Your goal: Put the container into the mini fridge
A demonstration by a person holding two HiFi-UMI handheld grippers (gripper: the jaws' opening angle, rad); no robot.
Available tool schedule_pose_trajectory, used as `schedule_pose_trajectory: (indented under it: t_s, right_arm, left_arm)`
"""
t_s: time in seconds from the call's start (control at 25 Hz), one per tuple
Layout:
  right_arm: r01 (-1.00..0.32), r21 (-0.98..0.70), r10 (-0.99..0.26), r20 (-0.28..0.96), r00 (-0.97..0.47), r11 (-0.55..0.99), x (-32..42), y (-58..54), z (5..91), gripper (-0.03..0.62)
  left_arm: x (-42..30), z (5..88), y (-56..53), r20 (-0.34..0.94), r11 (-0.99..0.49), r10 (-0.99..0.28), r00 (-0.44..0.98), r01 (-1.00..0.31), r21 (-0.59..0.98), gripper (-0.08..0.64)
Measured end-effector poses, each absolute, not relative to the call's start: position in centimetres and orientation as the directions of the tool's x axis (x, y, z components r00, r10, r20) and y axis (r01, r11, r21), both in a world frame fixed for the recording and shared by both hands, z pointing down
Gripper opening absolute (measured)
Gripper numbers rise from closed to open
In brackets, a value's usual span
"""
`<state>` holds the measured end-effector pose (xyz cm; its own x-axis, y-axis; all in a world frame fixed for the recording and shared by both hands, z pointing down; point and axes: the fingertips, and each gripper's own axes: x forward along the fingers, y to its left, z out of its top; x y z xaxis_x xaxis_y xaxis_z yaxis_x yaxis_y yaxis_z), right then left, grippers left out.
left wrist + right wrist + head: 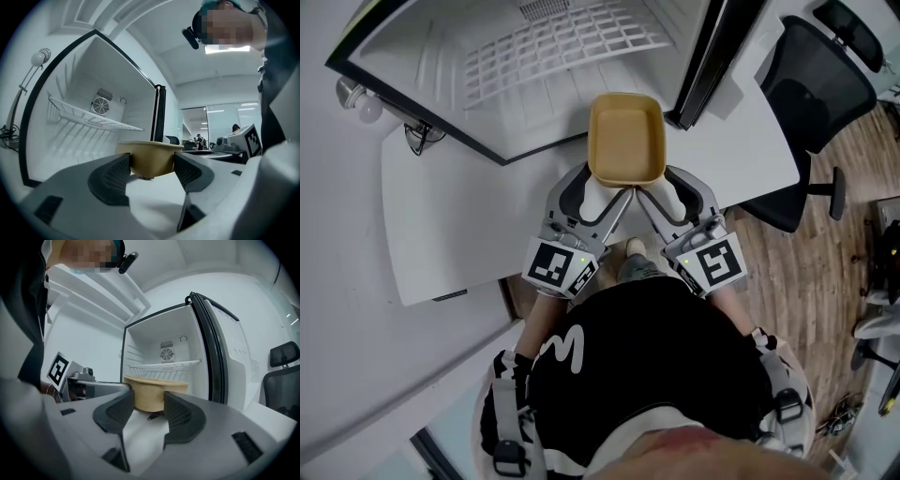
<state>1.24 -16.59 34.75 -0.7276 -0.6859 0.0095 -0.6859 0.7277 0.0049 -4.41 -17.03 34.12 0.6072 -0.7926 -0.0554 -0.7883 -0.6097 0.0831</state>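
A tan, open-topped container is held in front of the open mini fridge, just above the white table. My left gripper grips its near left corner and my right gripper its near right corner. In the left gripper view the container sits between the dark pads of the left gripper, with the fridge's wire shelf behind. The right gripper view shows the container pinched by the right gripper, facing the fridge interior.
The fridge door stands open at the right, close beside the container. A desk lamp stands left of the fridge. A black office chair is at the far right on the wooden floor. The table edge runs just below the grippers.
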Motion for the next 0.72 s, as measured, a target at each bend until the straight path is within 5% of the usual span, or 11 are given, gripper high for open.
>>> schedule_pose_trajectory:
  t_s: [0.72]
  right_arm:
    - [-0.646, -0.005, -0.645, 0.023, -0.763, 0.764, 1.9, -21.6, 35.5, 0.204]
  left_arm:
    - [-3.7, 34.8, -21.8, -0.023, -0.578, -0.815, 0.578, -0.812, 0.08, 0.296]
